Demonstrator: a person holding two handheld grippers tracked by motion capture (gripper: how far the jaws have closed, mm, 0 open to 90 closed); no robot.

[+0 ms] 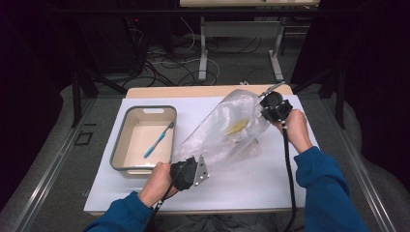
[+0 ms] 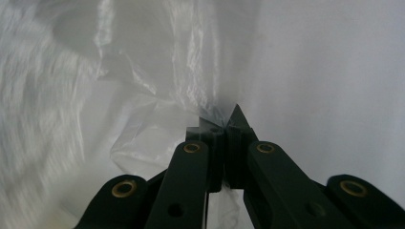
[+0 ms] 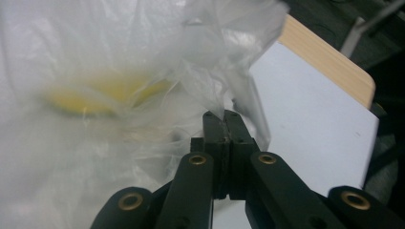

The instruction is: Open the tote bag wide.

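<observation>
A clear plastic bag (image 1: 225,130) hangs stretched between both grippers above the white table, slanting from near left to far right. Something yellow (image 1: 238,127) lies inside it, seen blurred as a yellow thing (image 3: 102,95) in the right gripper view. My left gripper (image 1: 191,169) is shut on the bag's near lower edge; its jaws pinch the film of the bag (image 2: 153,95) at the left gripper (image 2: 224,125). My right gripper (image 1: 270,104) is shut on the bag's far upper edge, where the bag (image 3: 143,57) bunches at the right gripper (image 3: 223,114).
A grey tray (image 1: 121,145) stands at the table's left with a blue toothbrush (image 1: 158,140) lying in it. The white table top (image 1: 251,183) has a wooden far edge (image 1: 193,92). Table legs and cables lie on the floor beyond.
</observation>
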